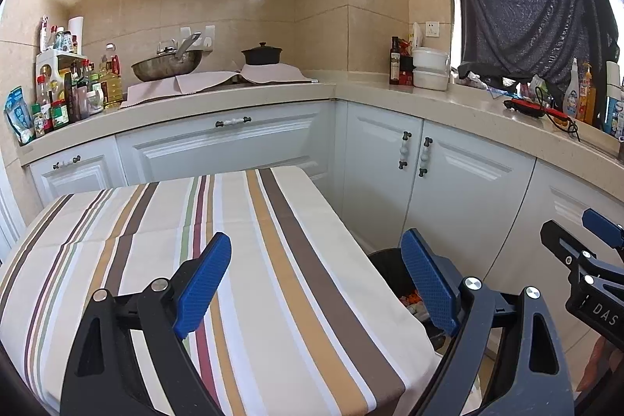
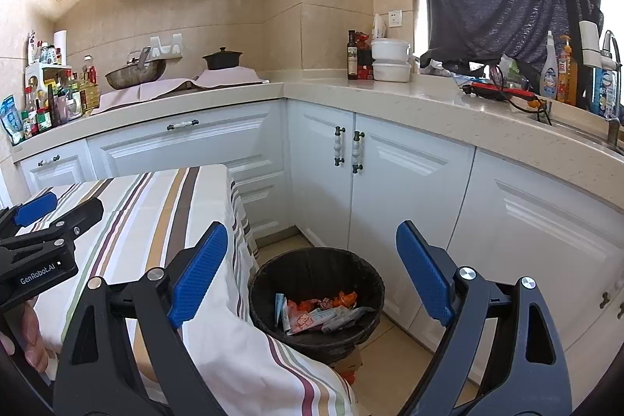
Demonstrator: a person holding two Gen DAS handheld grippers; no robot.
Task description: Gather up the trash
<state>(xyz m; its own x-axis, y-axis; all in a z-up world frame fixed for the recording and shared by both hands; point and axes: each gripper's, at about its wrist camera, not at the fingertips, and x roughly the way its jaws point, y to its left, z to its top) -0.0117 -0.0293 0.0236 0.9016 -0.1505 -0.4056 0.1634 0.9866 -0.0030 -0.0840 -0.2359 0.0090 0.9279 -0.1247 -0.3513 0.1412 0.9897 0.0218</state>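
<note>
Right wrist view first: the right claw (image 2: pixel 312 271) has its two blue pads wide apart with nothing between them; just past the pads, at about 6 o'clock in this picture, sits the dark round bin (image 2: pixel 316 303) on the floor; inside it lie the wrappers (image 2: pixel 319 310), orange, white and pale blue, all in a loose heap at the bottom; so the trash is below and in front of the right claw, not touching it.

Left wrist view: the left claw (image 1: pixel 316 283) is also spread wide and holds nothing; under it is the striped worktop (image 1: pixel 163 221), and no trash shows on the cloth; the bin peeks out at about 4 o'clock, partly hidden behind the right-hand pad.

Farther out, at 12 o'clock, the wok (image 1: pixel 167 65) and black pot (image 1: pixel 261 55) stand on the far counter; white cupboards (image 2: pixel 390 182) stand behind the bin.

My guess is that the drop step is over and the job is close to done, since both claws are bare and the wrappers are in the bin; the next move calls for a look around for any piece left out; if one turns up, a claw must come down over it and pinch; I cannot see the floor behind the bin.
</note>
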